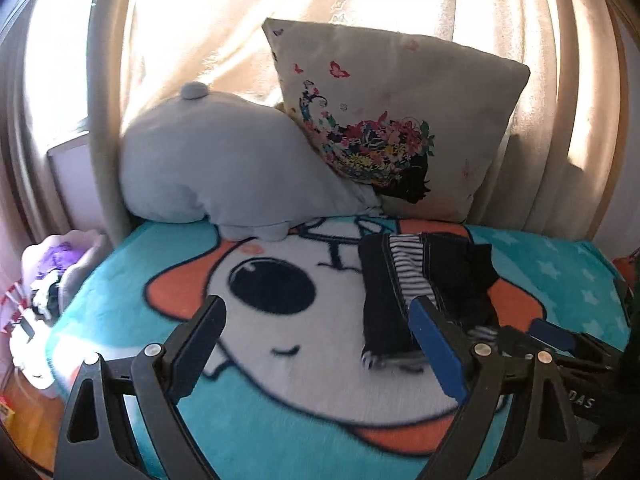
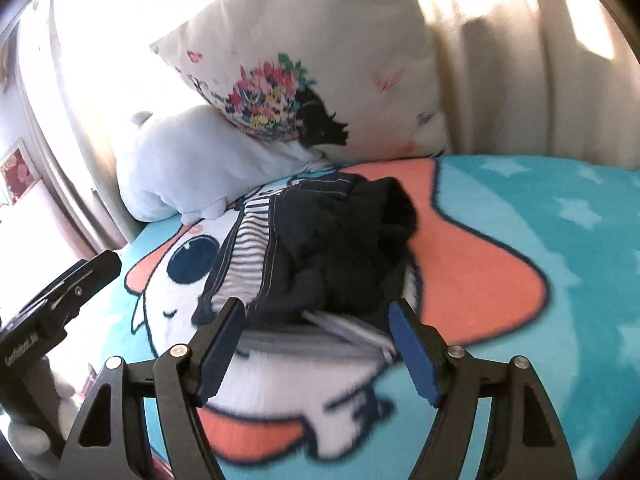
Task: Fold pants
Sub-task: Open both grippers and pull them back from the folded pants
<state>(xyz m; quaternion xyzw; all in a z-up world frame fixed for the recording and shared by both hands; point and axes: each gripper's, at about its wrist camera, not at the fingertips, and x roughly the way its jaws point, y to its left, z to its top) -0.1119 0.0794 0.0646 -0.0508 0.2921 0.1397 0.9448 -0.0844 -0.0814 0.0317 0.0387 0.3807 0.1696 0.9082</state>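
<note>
Small dark pants [image 1: 424,288] with a striped lining lie folded in a bundle on the cartoon blanket [image 1: 280,420]. They also show in the right wrist view [image 2: 320,248]. My left gripper [image 1: 320,336] is open and empty, to the left of the pants, its right finger near their near edge. My right gripper [image 2: 316,340] is open and empty, just in front of the pants' near edge. It shows at the right of the left wrist view [image 1: 548,336].
A grey plush pillow [image 1: 216,168] and a floral cushion [image 1: 392,120] lean against the curtain [image 1: 240,20] at the back. A heap of clothes [image 1: 52,272] sits off the bed's left edge.
</note>
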